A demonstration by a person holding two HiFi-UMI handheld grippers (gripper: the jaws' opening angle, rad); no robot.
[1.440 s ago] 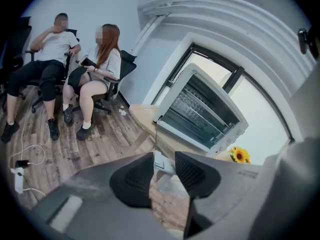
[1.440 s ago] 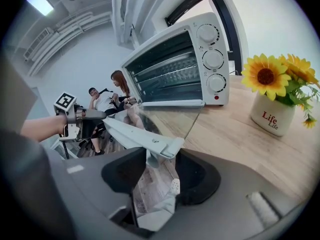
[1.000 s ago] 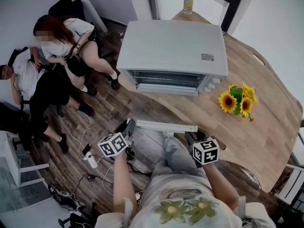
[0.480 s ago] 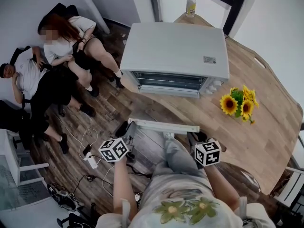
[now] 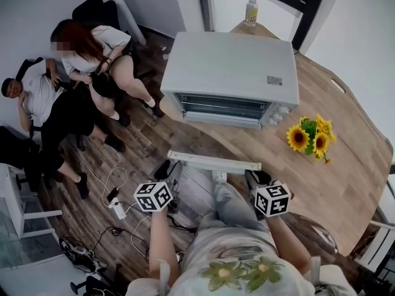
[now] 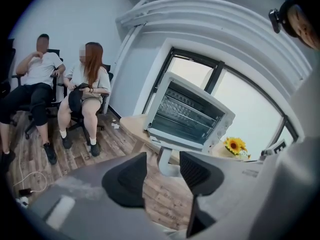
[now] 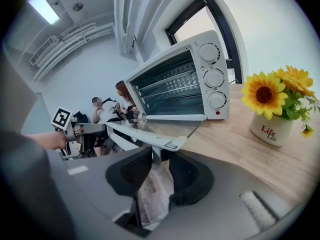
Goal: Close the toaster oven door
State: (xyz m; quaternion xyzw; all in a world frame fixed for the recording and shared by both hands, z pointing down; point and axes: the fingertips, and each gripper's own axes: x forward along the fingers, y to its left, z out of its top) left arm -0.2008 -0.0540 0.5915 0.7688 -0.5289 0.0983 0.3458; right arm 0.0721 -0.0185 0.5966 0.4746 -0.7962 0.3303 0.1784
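The white toaster oven (image 5: 231, 73) stands on the wooden table (image 5: 327, 184), its glass door (image 7: 165, 126) folded down flat toward me. The door's white handle bar (image 5: 213, 161) runs between both grippers. My left gripper (image 5: 170, 170) sits at the bar's left end; its jaws have just been opening, and the handle's post (image 6: 167, 163) stands loose between the pads with gaps on both sides. My right gripper (image 5: 256, 177) is at the bar's right end, and in the right gripper view its jaws (image 7: 159, 169) close around the handle's post (image 7: 155, 156).
A pot of sunflowers (image 5: 311, 137) stands on the table right of the oven, and a bottle (image 5: 250, 11) behind it. Two people (image 5: 80, 60) sit on chairs at the left. A power strip and cables (image 5: 117, 208) lie on the wood floor below my left arm.
The left gripper's jaws have spread apart and let go of the handle's left end. The right gripper stays at the right end. The door stays folded down.
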